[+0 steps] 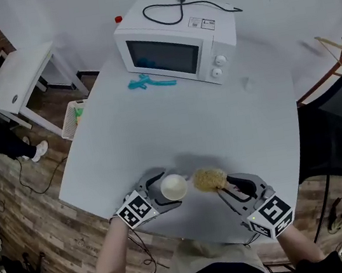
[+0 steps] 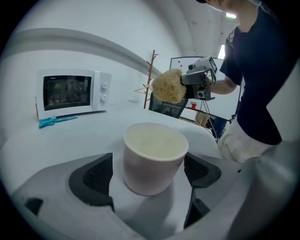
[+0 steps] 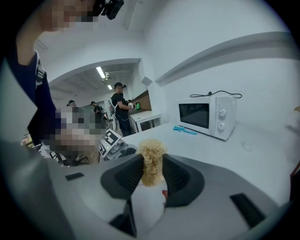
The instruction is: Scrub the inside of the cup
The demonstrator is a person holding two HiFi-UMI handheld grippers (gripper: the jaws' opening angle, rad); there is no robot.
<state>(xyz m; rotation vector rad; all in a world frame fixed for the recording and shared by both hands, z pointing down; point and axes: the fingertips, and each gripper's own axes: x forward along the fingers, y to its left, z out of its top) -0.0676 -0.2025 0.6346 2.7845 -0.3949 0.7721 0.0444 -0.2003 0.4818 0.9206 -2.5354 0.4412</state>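
Observation:
A white cup (image 1: 174, 187) stands upright on the grey table (image 1: 188, 123) near its front edge, its mouth facing up. My left gripper (image 1: 169, 191) is open around it; in the left gripper view the cup (image 2: 154, 157) sits between the two dark pads (image 2: 91, 180) with a gap on each side. My right gripper (image 1: 222, 188) is shut on a tan fibrous scrubber (image 1: 208, 179), held just right of the cup and above the table. The right gripper view shows the scrubber (image 3: 151, 159) squeezed between both pads.
A white microwave (image 1: 173, 45) with a black cord on top stands at the back of the table, a teal tool (image 1: 149, 82) in front of it. A white side table (image 1: 17, 76) and a basket (image 1: 76, 115) are at left, a dark chair (image 1: 341, 131) at right.

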